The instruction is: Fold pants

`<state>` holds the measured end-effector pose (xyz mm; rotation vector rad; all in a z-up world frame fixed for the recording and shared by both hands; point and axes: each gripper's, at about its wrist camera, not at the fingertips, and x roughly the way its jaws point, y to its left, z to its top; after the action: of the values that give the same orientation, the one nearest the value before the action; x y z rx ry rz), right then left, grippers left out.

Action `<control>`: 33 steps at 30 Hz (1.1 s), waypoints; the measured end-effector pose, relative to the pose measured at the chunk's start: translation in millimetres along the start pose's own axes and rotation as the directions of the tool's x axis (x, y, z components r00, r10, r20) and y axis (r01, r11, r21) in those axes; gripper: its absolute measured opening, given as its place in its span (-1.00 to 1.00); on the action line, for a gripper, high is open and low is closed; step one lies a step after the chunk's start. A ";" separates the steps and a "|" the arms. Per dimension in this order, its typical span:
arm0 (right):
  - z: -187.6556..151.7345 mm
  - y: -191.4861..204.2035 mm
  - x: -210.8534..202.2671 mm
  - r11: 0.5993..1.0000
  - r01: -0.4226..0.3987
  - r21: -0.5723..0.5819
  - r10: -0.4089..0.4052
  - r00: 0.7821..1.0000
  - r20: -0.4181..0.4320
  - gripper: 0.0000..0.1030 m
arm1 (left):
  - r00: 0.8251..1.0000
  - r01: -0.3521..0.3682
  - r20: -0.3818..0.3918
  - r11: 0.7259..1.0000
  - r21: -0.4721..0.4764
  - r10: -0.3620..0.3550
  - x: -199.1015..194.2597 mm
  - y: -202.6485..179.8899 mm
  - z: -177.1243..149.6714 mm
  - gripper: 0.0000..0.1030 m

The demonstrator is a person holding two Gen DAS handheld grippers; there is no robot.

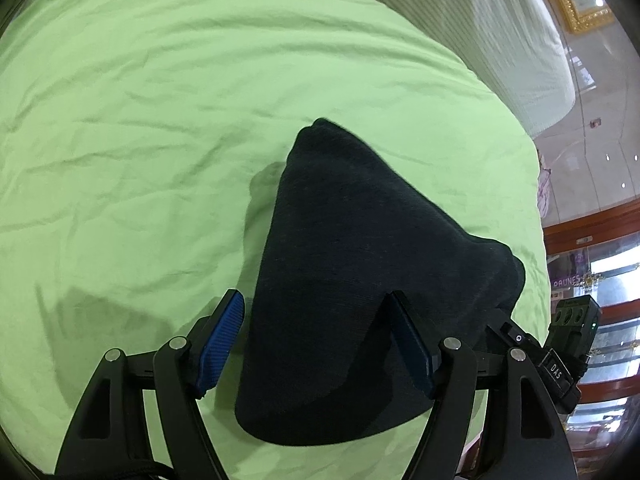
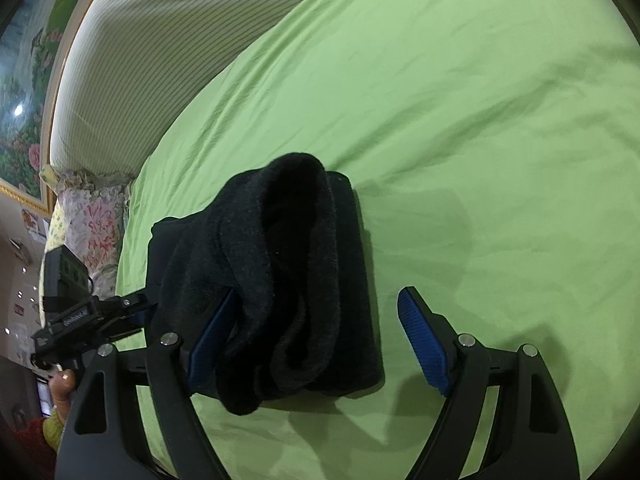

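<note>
The black pants (image 1: pixel 344 264) lie folded into a thick bundle on the green bedsheet (image 1: pixel 160 120). My left gripper (image 1: pixel 316 302) is open, its blue pads spread wide over the bundle's near end. In the right wrist view the pants (image 2: pixel 288 280) show stacked layers with a rolled upper fold. My right gripper (image 2: pixel 320 300) is open; its left pad sits against the bundle's side and its right pad (image 2: pixel 420 332) is over bare sheet. The left gripper's body (image 2: pixel 80 312) shows at the left of the bundle.
A striped pillow (image 2: pixel 160 60) lies at the head of the bed. A floral cushion (image 2: pixel 92 220) sits past the bed's edge. A gold-framed picture (image 1: pixel 568 4) hangs on the wall. A wooden glass cabinet (image 1: pixel 592 264) stands beside the bed.
</note>
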<state>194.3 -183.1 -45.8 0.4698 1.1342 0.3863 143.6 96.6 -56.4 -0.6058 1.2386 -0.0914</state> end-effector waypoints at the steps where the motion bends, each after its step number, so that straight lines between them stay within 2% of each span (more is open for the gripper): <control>1: -0.2 -2.1 0.7 1.000 -0.006 0.004 0.006 1.000 -0.001 0.59 | 1.000 0.000 -0.004 1.000 -0.003 0.000 2.6 1.7 0.1 0.44; 11: 2.7 -4.5 7.9 1.000 -0.010 -0.029 0.009 1.000 -0.017 0.59 | 1.000 0.012 -0.015 0.998 -0.064 -0.013 14.2 24.8 3.2 0.22; 15: 2.0 -2.9 8.6 1.000 -0.013 -0.026 0.012 1.000 -0.019 0.58 | 1.000 0.023 -0.015 0.999 -0.046 -0.024 13.3 22.9 1.7 0.00; 18: 1.1 -2.4 11.3 0.999 -0.034 -0.007 0.033 0.999 -0.028 0.42 | 1.000 0.027 -0.012 0.999 -0.039 -0.028 10.5 21.3 -0.2 -0.10; 19: 1.1 -3.6 12.1 0.999 -0.053 0.003 0.054 0.998 -0.036 0.25 | 1.000 0.029 -0.010 0.999 -0.038 -0.029 9.6 20.8 -0.8 -0.12; 20: 0.9 -3.8 13.9 0.997 -0.072 0.016 0.072 0.996 -0.047 0.19 | 1.000 0.030 -0.009 0.999 -0.036 -0.030 8.5 19.7 -0.7 -0.16; 23: 0.8 0.5 13.5 0.998 -0.069 0.002 0.069 0.996 -0.051 0.02 | 0.999 0.042 -0.004 0.999 -0.030 -0.042 3.9 14.8 -1.6 -0.27; 26: 1.2 8.3 9.7 0.997 -0.071 -0.016 0.070 0.997 -0.045 -0.10 | 0.999 0.050 0.008 0.999 -0.015 -0.050 -3.4 7.7 -1.9 -0.34; 33: 16.0 34.5 -1.6 0.992 -0.095 -0.078 0.096 0.995 0.003 -0.16 | 0.996 0.070 0.061 0.998 0.004 -0.070 -31.1 -5.7 4.1 -0.38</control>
<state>206.5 -157.5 -20.4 0.4572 1.0886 0.5102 138.1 105.3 -26.3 -0.6460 1.1582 -0.1319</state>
